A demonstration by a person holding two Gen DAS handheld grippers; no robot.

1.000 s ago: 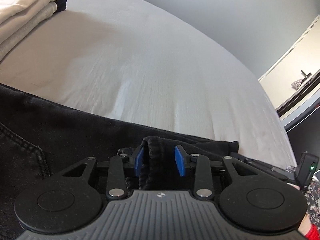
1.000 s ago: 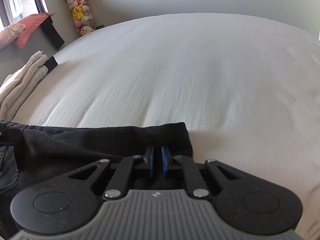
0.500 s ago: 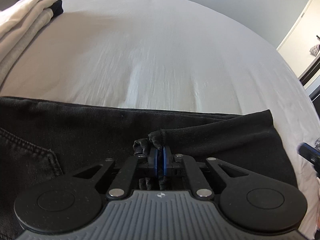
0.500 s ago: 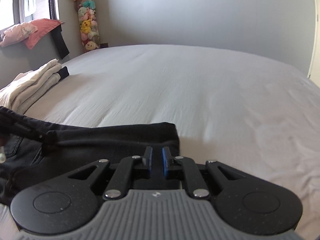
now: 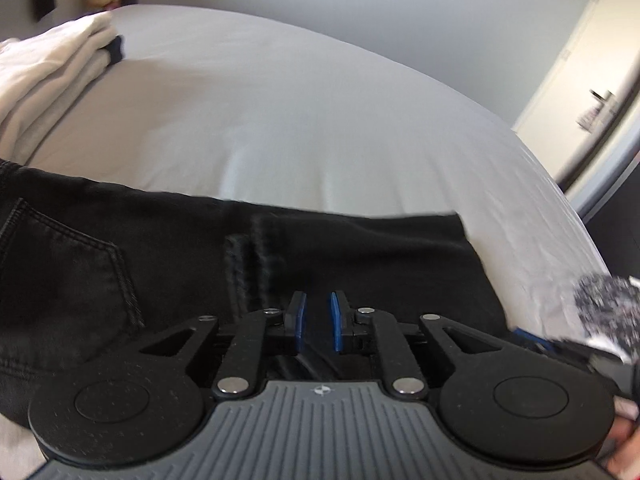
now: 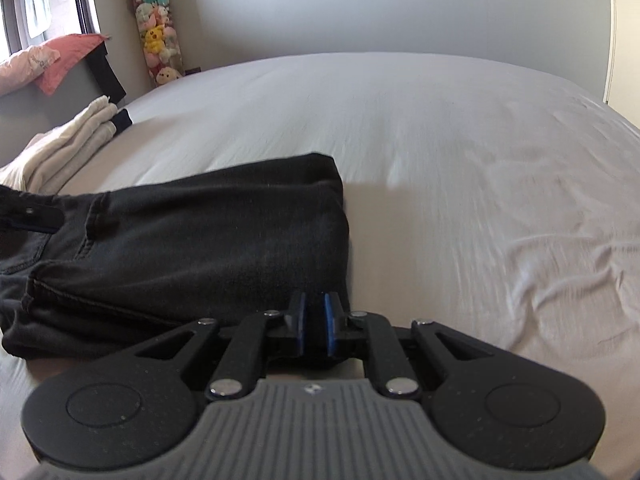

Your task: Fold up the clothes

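Note:
A pair of black jeans [image 5: 280, 256] lies folded on the white bed sheet [image 5: 300, 120], back pocket at the left. In the right wrist view the jeans [image 6: 200, 240] lie flat with the folded edge at the right. My left gripper [image 5: 317, 320] is open by a small gap above the jeans and holds nothing. My right gripper [image 6: 313, 320] is also open by a small gap, at the near right corner of the jeans, and holds nothing. The tip of the left gripper [image 6: 30, 216] shows at the left edge of the right wrist view.
A stack of folded light clothes [image 5: 48, 72] lies at the bed's far left, also in the right wrist view [image 6: 68, 144]. A hanging column of plush toys [image 6: 158, 36] and a pink pillow [image 6: 48, 60] stand by the wall. A doorway [image 5: 580, 80] is at right.
Both grippers held the jeans' fabric and have let go; their jaws now stand slightly apart. The jeans have dropped flat onto the bed, and both grippers have drawn back toward me.

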